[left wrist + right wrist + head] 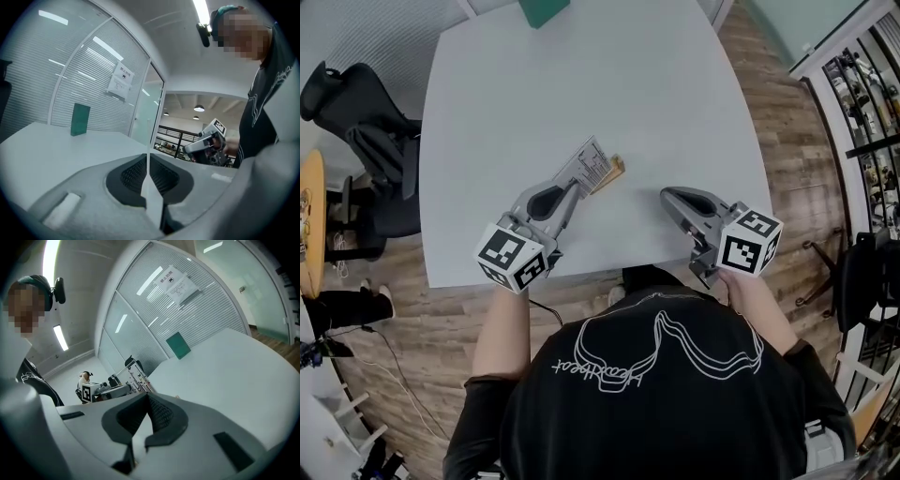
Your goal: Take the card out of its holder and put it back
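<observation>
Card [594,162] long axis fwd-right (L gripper [579,185])

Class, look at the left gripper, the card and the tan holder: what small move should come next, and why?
Probably ease the left gripper toward the tan holder to line the card up with it. Its jaws are shut on the card, which ends right beside the holder. The right gripper is shut, empty and apart.

Looks like an office, probably a meeting room: big white desk [581,94], black swivel chair [366,112], blind-covered glass partition walls [89,89].
</observation>
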Available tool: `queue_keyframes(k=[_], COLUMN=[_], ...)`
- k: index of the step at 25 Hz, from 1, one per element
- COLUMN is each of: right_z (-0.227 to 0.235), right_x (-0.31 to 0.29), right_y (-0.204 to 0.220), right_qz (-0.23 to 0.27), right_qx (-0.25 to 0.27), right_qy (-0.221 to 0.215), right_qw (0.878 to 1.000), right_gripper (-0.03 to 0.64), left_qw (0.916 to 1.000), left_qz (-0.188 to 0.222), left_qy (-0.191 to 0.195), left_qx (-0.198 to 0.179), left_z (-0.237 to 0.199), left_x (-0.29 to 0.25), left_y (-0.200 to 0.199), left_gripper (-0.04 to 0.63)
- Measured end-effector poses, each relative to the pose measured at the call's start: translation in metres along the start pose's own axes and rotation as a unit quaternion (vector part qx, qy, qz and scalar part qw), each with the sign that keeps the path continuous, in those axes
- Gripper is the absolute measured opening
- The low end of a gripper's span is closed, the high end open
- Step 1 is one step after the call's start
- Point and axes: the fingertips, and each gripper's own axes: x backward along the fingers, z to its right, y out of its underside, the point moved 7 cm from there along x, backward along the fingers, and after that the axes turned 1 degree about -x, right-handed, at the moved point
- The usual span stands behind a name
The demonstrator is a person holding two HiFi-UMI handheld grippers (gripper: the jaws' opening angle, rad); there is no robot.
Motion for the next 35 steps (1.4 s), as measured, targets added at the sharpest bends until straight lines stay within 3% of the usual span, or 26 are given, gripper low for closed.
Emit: queue_keyframes(k=[11, 17, 25, 35], right_z=[-0.041, -0.061, -0.074, -0.075], right_x=[0.01, 0.014, 0.009, 0.011], right_y=[0.017, 0.034, 0.044, 0.053], right_qz=[0.018, 0.013, 0.001, -0.003], right_qx=[0.035, 0.076, 0.133, 0.128], right_qy=[0.009, 0.027, 0.056, 0.05], right_qw=[0.999, 0.997, 0.99, 0.991], right_gripper=[0.009, 0.009, 0.009, 0.009], left_qw=[0.9973, 0.9933, 0.9908, 0.9903], left_qz=[-0.013, -0.016, -0.029, -0.03], left_qy=[-0.048, -0.072, -0.086, -0.088], left_qx=[0.054, 0.088, 0.1, 0.103], left_z=[0.068, 0.084, 0.091, 0.099], left_x=[0.051, 0.076, 0.092, 0.095], left_y=[-0.011, -0.003, 0.003, 0.008], left_gripper=[0.025, 0.025, 0.025, 0.025])
